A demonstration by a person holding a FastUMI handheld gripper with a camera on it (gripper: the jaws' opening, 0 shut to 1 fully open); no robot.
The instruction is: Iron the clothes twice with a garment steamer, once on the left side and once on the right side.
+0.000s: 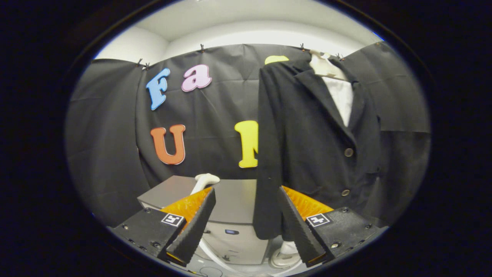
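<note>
Our tongs (246, 225) stand wide with nothing between the 2 fingers, so we judge the steamer not yet taken. Its white handle (205, 181) pokes up just beyond the left finger, by a grey cabinet (234, 200). Beyond the right finger, a black jacket (307, 146) hangs on a white hanger (324, 65) before black cloth, ready for steaming.

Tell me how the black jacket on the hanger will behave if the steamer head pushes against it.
The black buttoned jacket hangs free from a pale hanger, so it will probably swing away under a push. Its soft folds suggest floppy cloth that dents rather than resists. The open gripper holds nothing.
</note>
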